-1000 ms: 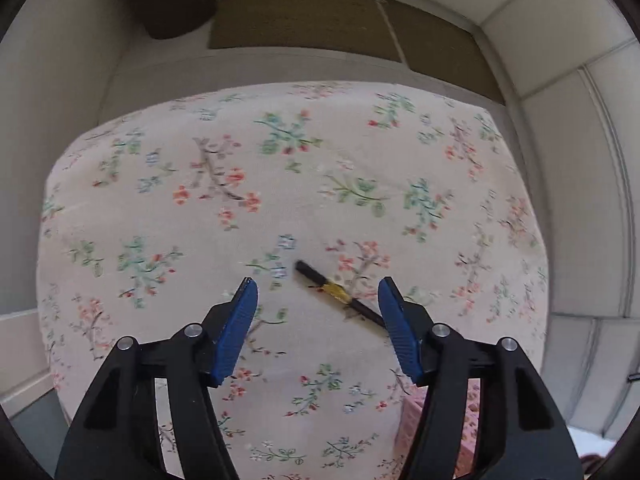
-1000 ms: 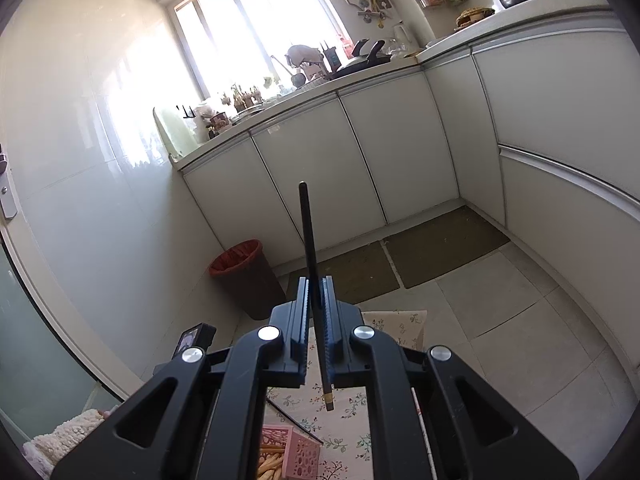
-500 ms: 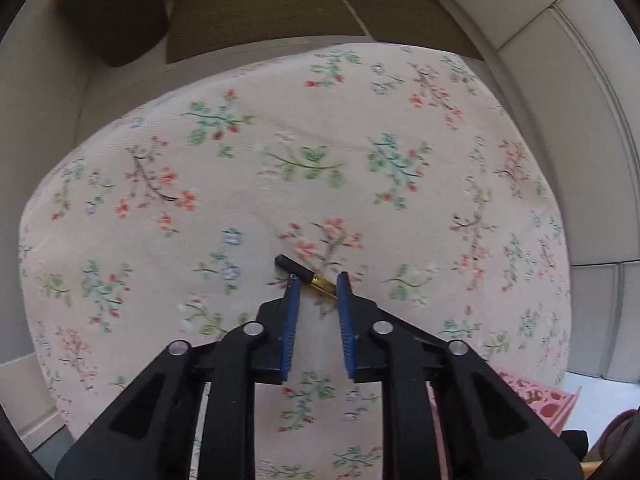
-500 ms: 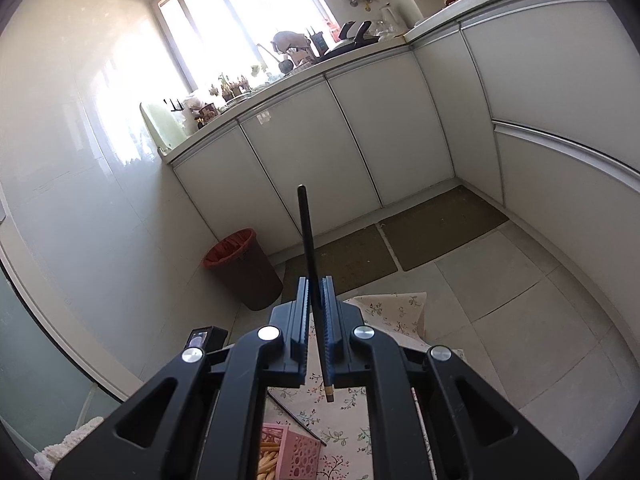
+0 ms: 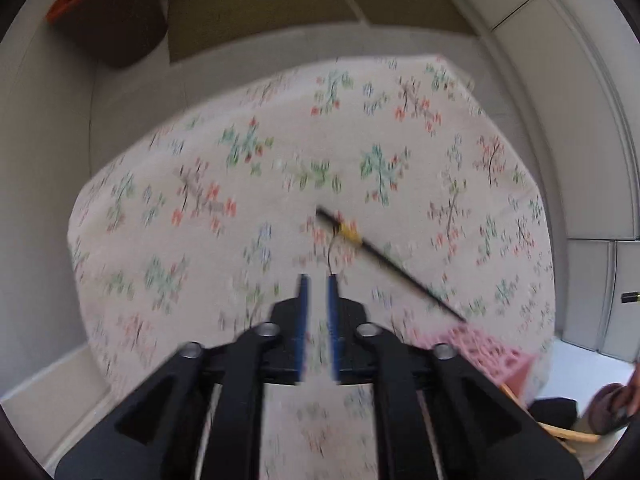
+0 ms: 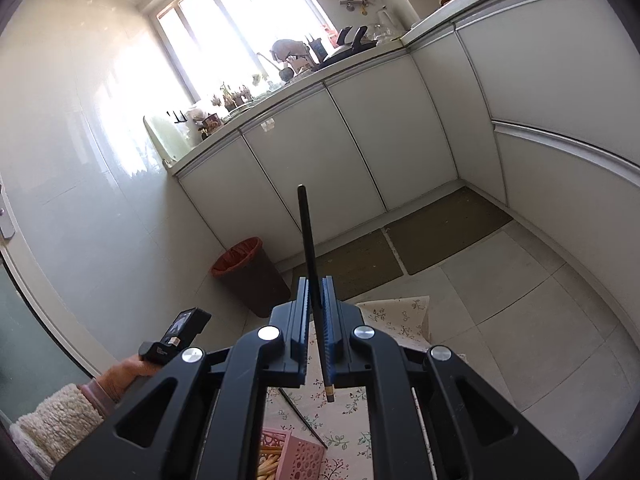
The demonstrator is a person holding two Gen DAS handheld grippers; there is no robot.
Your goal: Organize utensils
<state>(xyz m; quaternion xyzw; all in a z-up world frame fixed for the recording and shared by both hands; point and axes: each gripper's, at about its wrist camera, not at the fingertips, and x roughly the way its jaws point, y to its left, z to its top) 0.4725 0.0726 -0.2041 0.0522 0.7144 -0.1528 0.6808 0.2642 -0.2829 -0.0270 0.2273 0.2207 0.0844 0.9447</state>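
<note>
A black chopstick with a gold band (image 5: 384, 258) lies on the floral tablecloth (image 5: 200, 208), slanting from centre toward the pink basket (image 5: 484, 350) at lower right. My left gripper (image 5: 318, 280) is above the cloth, just short of the chopstick's near side; its blue jaws are nearly together with nothing between them. The view is blurred. My right gripper (image 6: 316, 284) is shut on a second black chopstick (image 6: 308, 240), which stands upright, high above the table. The pink basket (image 6: 292, 454) shows below it with wooden utensils inside. The chopstick on the cloth (image 6: 298, 410) shows there too.
A dark bin with an orange liner (image 5: 108, 12) (image 6: 248, 276) stands on the floor beyond the table. Brown mats (image 6: 440, 228) lie along white cabinets (image 6: 360, 152). The person's left hand and sleeve (image 6: 80, 396) show at lower left.
My left gripper went from wide open around the chopstick to nearly shut, then pulled back and up; the chopstick stays on the cloth. My right gripper keeps its chopstick upright.
</note>
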